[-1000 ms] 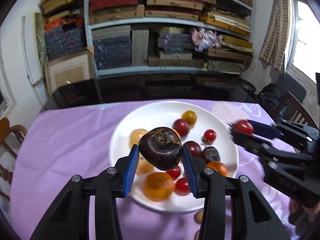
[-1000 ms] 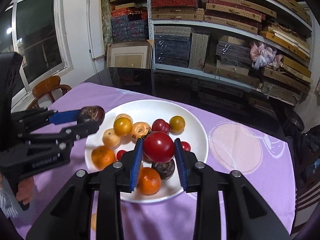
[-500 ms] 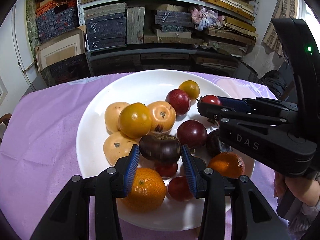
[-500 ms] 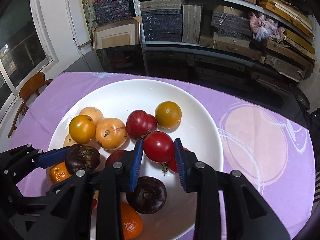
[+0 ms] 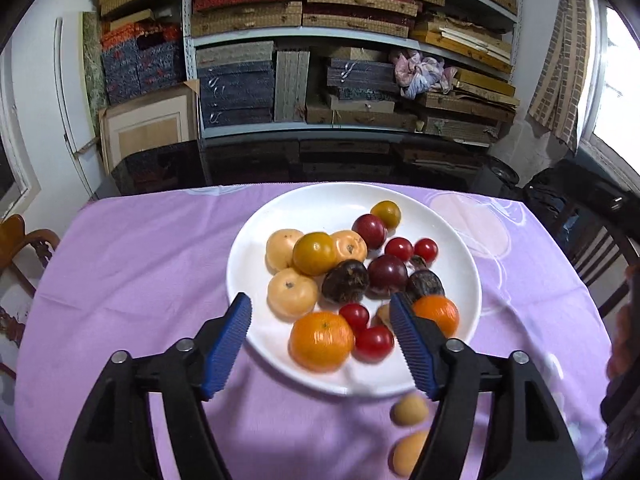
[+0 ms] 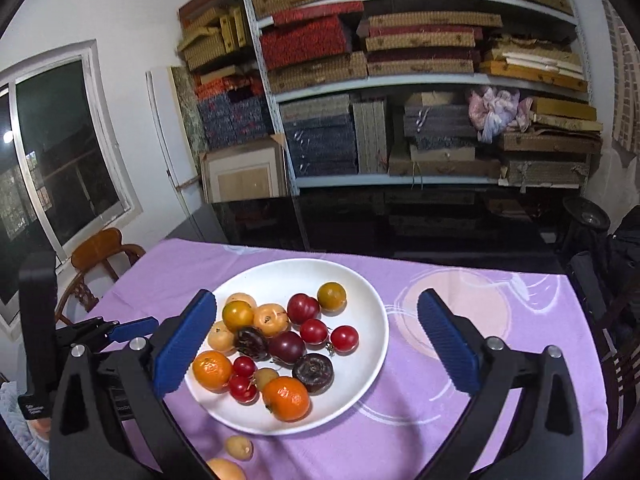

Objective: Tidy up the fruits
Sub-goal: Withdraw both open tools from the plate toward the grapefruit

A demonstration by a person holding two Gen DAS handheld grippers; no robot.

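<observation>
1. Purple cloth [image 5: 160, 264] over table, stacked shelves [image 6: 420, 80] behind.
2. White plate [image 5: 260, 340] heaped with smooth round fruit.
3. Two small tan loose fruits [image 5: 409, 410] off plate, near rim, just beside left gripper [image 5: 320, 344]; nearer it than right gripper [image 6: 316, 352].
4. Both jaws opening, nothing gripped.
</observation>
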